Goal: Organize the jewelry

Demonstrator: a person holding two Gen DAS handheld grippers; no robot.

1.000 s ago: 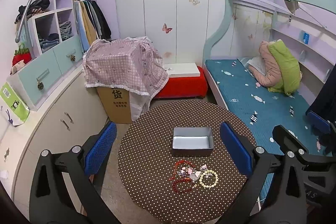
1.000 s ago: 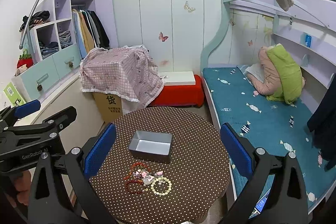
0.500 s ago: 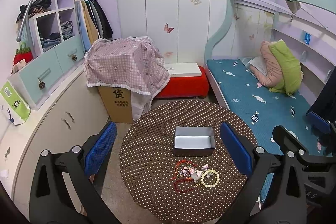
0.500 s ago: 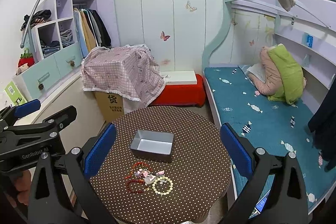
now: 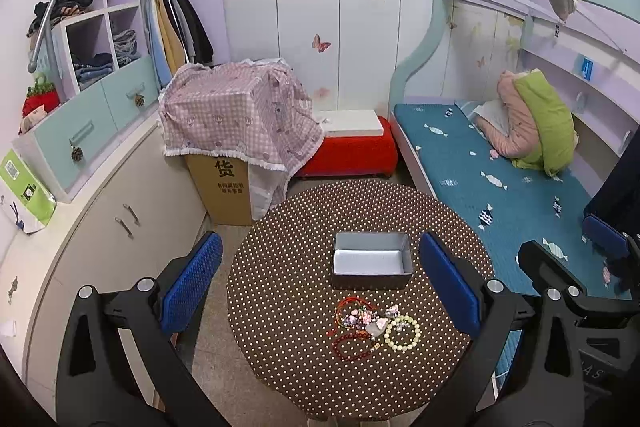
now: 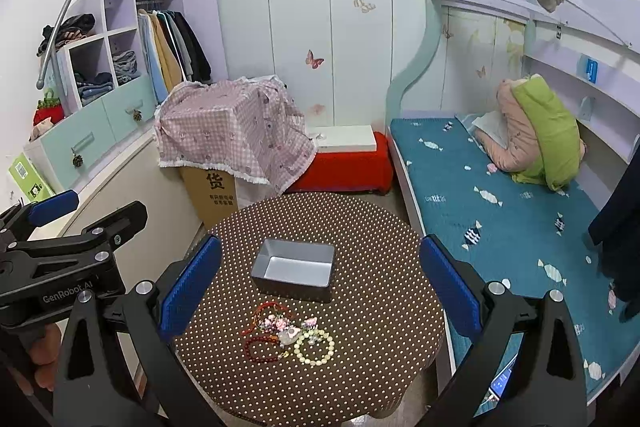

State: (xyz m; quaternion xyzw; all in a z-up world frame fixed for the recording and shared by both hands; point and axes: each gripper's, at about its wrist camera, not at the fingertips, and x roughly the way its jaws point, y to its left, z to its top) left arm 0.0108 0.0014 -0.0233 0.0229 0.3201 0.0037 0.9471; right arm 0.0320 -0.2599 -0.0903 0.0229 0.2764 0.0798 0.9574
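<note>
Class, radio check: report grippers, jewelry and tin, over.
Left gripper open, empty. Right gripper open, empty, both above the table. Jewelry pile loose beside the empty grey tin. Nothing in the way.

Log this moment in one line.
left tongs open, empty | right tongs open, empty | bracelets on table | tin empty

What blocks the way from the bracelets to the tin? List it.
Nothing visible. The bracelets lie in a heap just in front of the open tin, with only bare dotted tablecloth between them.
</note>
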